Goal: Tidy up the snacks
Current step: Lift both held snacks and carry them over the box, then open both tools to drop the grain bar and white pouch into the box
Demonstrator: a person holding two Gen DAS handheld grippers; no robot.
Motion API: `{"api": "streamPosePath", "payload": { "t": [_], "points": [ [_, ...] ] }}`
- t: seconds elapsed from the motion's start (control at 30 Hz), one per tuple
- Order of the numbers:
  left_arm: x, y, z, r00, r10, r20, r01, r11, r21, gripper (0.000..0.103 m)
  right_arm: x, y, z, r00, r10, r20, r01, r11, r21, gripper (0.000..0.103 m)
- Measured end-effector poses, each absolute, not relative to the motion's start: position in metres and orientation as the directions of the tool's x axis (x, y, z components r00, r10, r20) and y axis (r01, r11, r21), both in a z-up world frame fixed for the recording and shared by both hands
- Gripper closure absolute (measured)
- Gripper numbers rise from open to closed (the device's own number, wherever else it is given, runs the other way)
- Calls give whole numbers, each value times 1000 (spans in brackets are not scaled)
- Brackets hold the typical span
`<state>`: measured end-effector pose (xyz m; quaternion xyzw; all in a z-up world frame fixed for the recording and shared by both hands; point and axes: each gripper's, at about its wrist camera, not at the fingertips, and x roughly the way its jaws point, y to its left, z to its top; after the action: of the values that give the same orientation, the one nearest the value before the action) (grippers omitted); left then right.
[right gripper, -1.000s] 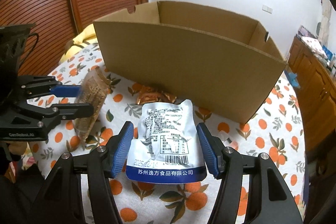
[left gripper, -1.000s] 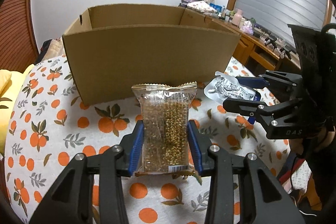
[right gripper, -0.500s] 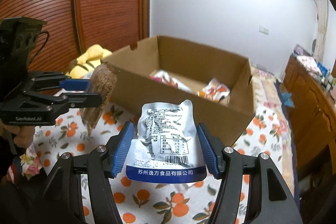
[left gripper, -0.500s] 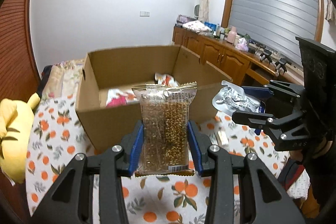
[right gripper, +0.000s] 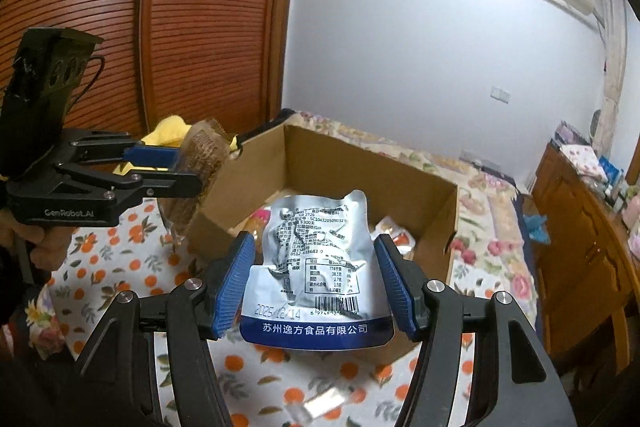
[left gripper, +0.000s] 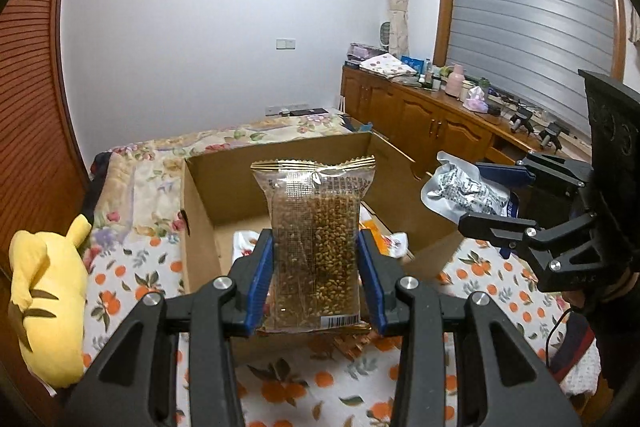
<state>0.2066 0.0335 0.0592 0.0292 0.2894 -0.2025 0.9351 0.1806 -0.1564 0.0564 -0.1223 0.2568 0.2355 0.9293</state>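
My left gripper is shut on a clear packet of brown grain bars, held upright above the near edge of an open cardboard box. My right gripper is shut on a silver pouch with a blue bottom band, also raised over the box. Each gripper shows in the other's view: the right one with its pouch, the left one with its packet. Several snack packets lie inside the box.
The box stands on a cloth with an orange-fruit print. A yellow plush toy lies at the left. A wooden cabinet with clutter runs along the right wall. A brown slatted wardrobe stands behind.
Both grippers have risen with their packets. The view went from facing the box's side wall to looking down into it from above.
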Motion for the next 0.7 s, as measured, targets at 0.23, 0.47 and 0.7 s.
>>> {"api": "streamPosePath", "payload": {
  "t": [0.23, 0.47, 0.7],
  "points": [
    [243, 34, 59, 755, -335, -564, 374, 926, -50, 64, 212, -154, 51, 750, 384, -539, -509, 855, -99, 40],
    [269, 29, 47, 744, -324, -584, 365, 930, -51, 64, 245, -156, 39, 737, 386, -554, -508, 857, -79, 40],
    [285, 24, 33, 726, -315, -612, 359, 932, -53, 63, 267, -154, 25, 723, 385, -574, -507, 859, -63, 40]
  ]
}}
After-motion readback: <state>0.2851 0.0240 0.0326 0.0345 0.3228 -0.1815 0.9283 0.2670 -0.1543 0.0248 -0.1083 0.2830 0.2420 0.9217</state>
